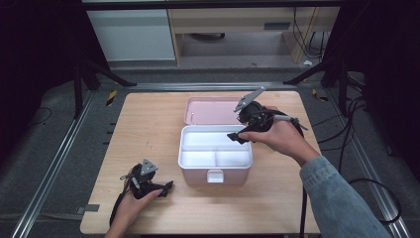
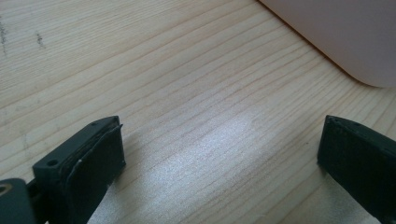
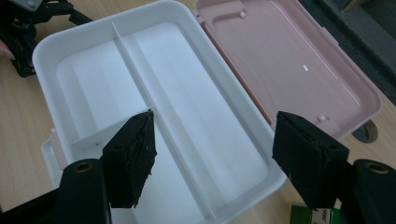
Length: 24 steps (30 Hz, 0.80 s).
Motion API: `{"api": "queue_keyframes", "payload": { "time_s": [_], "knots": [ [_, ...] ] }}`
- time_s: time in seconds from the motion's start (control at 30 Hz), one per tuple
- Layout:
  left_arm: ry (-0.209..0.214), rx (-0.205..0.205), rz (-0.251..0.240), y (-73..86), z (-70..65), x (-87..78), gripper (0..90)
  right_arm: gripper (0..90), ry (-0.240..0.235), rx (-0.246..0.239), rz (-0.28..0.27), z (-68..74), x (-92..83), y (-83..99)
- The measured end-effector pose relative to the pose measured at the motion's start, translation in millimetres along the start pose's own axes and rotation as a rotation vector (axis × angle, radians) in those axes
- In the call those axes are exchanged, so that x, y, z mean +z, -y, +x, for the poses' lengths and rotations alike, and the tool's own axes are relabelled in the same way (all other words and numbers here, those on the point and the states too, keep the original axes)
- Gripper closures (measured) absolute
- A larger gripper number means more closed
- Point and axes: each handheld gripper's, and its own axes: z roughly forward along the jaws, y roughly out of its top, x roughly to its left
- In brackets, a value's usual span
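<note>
Hovering above the right half of the box (image 1: 216,157) at the centre of the high view, the right gripper (image 1: 236,136) holds its jaws apart with nothing between them, likely ready to work in the white tray (image 3: 154,98). The pink lid (image 1: 210,110) lies flat behind, leaving the compartments free. At lower left, the left gripper (image 1: 166,187) rests spread and empty on the table (image 1: 148,124), probably waiting.

Nothing legible here

By my right jaws, just off the white tray's (image 3: 154,100) near corner, a green pack (image 3: 312,216) bears white print too blurred for me to read.
</note>
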Motion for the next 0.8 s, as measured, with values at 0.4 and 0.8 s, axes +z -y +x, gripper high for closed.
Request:
{"api": "queue_keyframes", "payload": {
  "time_s": [0.4, 0.8],
  "knots": [
    [-0.001, 0.000, -0.002, 0.1, -0.2, 0.2, 0.0, 36.1, -0.075, -0.096, 0.063, 17.0, 24.6, -35.9],
    [-0.002, -0.002, -0.002, 0.1, -0.4, 0.2, 0.0, 51.1, -0.143, -0.200, 0.122, 32.2, 47.7, -57.3]
  ]
}}
